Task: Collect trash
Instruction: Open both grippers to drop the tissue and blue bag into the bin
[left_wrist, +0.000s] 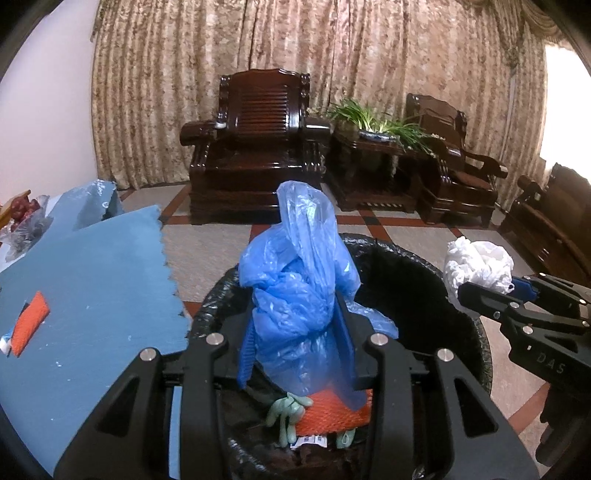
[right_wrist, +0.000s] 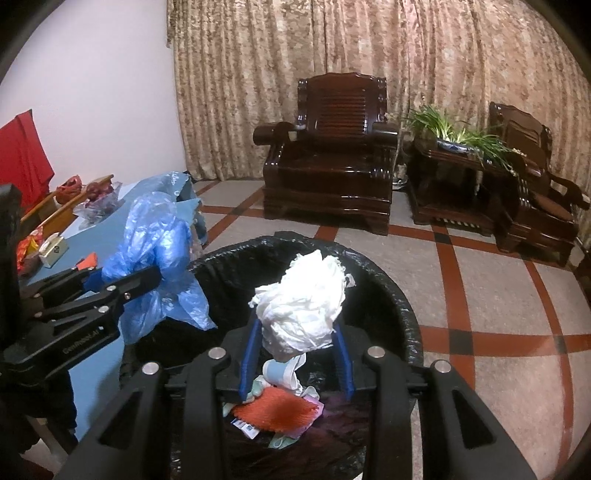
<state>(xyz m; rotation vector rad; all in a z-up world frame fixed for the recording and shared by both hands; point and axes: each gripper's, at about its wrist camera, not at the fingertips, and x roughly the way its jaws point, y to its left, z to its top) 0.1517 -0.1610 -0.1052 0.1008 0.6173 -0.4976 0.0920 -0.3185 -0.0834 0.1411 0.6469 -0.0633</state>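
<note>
My left gripper (left_wrist: 297, 325) is shut on a crumpled blue plastic bag (left_wrist: 299, 273) and holds it over a trash bin lined with a black bag (left_wrist: 443, 258). My right gripper (right_wrist: 297, 347) is shut on a wad of white plastic (right_wrist: 306, 299) above the same bin (right_wrist: 388, 288). Each gripper shows in the other's view, the right gripper (left_wrist: 480, 291) at the right and the left gripper (right_wrist: 122, 284) at the left with the blue bag (right_wrist: 159, 258). Inside the bin lie an orange mesh piece (left_wrist: 328, 410), a pale green glove (left_wrist: 284, 417) and paper scraps (right_wrist: 284, 376).
A table with a blue cloth (left_wrist: 92, 280) stands left of the bin, with an orange mesh piece (left_wrist: 29, 321), a tissue box (right_wrist: 53, 251) and bagged fruit (right_wrist: 99, 195) on it. Dark wooden armchairs (left_wrist: 258, 147) and a plant stand (left_wrist: 373, 162) line the curtained far wall across tiled floor.
</note>
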